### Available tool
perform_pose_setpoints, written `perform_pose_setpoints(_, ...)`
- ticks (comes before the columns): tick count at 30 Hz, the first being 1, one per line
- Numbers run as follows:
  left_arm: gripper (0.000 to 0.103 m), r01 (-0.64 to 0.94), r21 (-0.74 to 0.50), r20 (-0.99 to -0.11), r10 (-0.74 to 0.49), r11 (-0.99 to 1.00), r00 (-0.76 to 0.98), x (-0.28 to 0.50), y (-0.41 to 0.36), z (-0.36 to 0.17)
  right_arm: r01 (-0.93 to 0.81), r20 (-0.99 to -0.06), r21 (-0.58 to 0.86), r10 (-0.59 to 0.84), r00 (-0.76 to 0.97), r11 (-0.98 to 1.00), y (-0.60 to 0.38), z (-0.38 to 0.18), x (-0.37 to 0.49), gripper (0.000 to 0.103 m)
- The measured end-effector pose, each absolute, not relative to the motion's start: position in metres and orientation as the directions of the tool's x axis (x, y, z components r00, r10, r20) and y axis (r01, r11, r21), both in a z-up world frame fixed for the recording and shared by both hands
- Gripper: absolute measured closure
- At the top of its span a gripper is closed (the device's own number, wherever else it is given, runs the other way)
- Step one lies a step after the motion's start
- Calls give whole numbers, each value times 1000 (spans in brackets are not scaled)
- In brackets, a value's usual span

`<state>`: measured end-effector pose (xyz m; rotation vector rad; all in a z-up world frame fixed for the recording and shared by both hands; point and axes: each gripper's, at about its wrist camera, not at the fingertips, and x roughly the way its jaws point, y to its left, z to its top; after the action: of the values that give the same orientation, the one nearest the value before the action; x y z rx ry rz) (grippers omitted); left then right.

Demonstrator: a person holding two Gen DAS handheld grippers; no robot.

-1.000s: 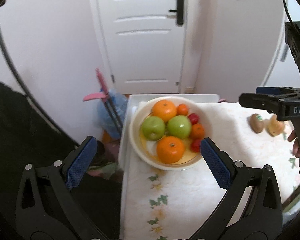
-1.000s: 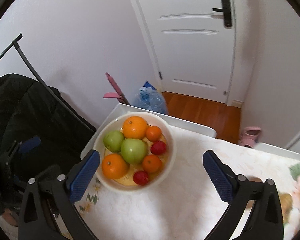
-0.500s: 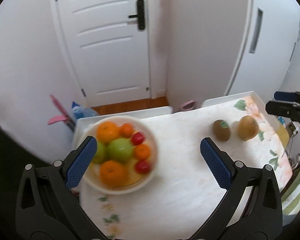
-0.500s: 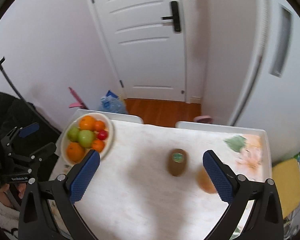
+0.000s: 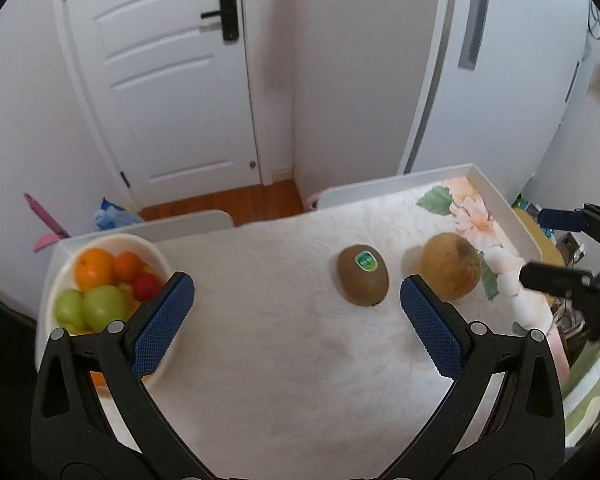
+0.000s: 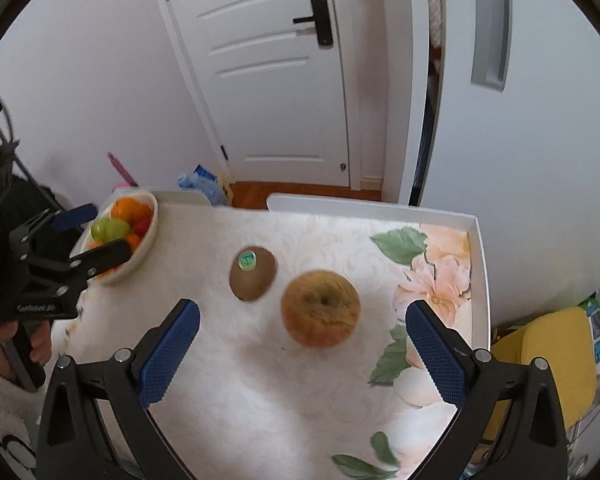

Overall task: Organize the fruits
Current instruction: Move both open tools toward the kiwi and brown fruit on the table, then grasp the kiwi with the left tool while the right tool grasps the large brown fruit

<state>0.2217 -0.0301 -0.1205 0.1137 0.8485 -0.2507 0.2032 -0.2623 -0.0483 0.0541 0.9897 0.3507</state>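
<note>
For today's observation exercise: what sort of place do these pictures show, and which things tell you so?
Probably a room in a home: a panelled white door, a wooden floor, and a bowl of fruit on a table with a flowered cloth.

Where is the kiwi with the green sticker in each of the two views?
Left wrist view: the kiwi lies right of centre on the table, left of the round brown fruit.
Right wrist view: the kiwi lies left of centre, again left of the round brown fruit.
Shared landmark: the fruit bowl at the left.

The cloth-covered table (image 5: 284, 360) carries a fruit bowl (image 5: 60, 280), kiwi (image 5: 363, 280) and brown pear (image 5: 450, 270).
</note>
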Motion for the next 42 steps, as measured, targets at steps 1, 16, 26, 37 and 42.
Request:
perform_pose_setpoints(1,0,263,-3,-757,-174,965,629,223,-34,-126,-280,-813,208,325,483,937,-265,-57,205,0)
perform_pose_setpoints(16,13,296,4,-802,-174,955,571,258,-85,-202,-419,-803,271,443,398,867,-274,-132,218,1)
perform_pose_setpoints(26,48,325,-9,-824,-191,946,534,267,-99,-216,-454,-810,275,458,365,847,-271,-149,227,19)
perform_pose_setpoints(37,50,307,-1,-834,-170,952,525,263,-91,-212,-484,-804,284,480,350,828,-261,-156,243,25)
perform_pose_setpoints(42,50,300,3,-836,-162,954,525,259,-86,-209,-498,-801,285,489,346,819,-257,-156,246,26)
